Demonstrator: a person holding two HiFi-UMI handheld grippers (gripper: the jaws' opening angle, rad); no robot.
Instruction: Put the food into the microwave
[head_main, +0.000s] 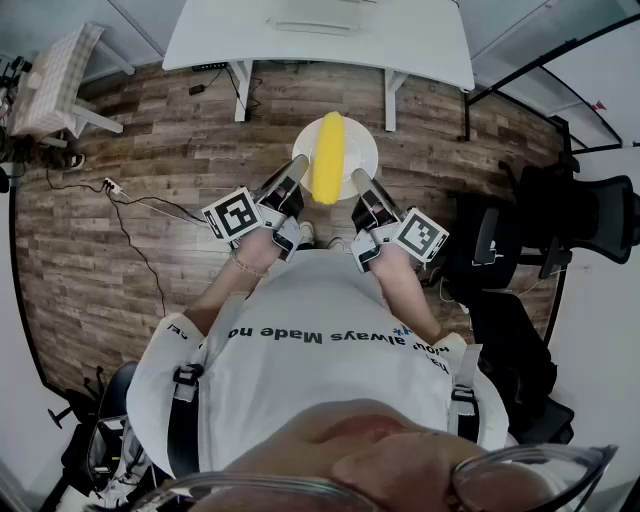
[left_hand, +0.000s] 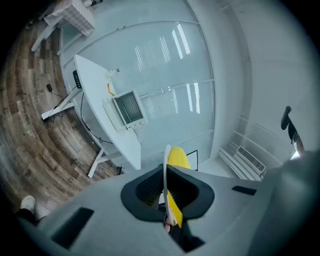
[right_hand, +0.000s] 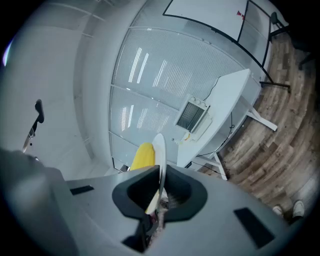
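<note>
A long yellow piece of food (head_main: 328, 156) lies on a white plate (head_main: 353, 143), held in the air above the wooden floor. My left gripper (head_main: 297, 171) is shut on the plate's left rim and my right gripper (head_main: 360, 184) on its right rim. In the left gripper view the plate (left_hand: 165, 172) runs edge-on between the jaws of the left gripper (left_hand: 167, 200), with the food (left_hand: 178, 159) to its right. The right gripper view shows the plate (right_hand: 161, 150) clamped in the right gripper (right_hand: 159, 192), with the food (right_hand: 142, 155) to its left. A microwave (left_hand: 128, 109) (right_hand: 192, 116) stands on the white table.
The white table (head_main: 400, 45) stands ahead across the wooden floor. Black office chairs (head_main: 585, 215) crowd the right side. Cables and a power strip (head_main: 115, 187) trail over the floor at left. A small table with a checked cloth (head_main: 50, 75) is at the far left.
</note>
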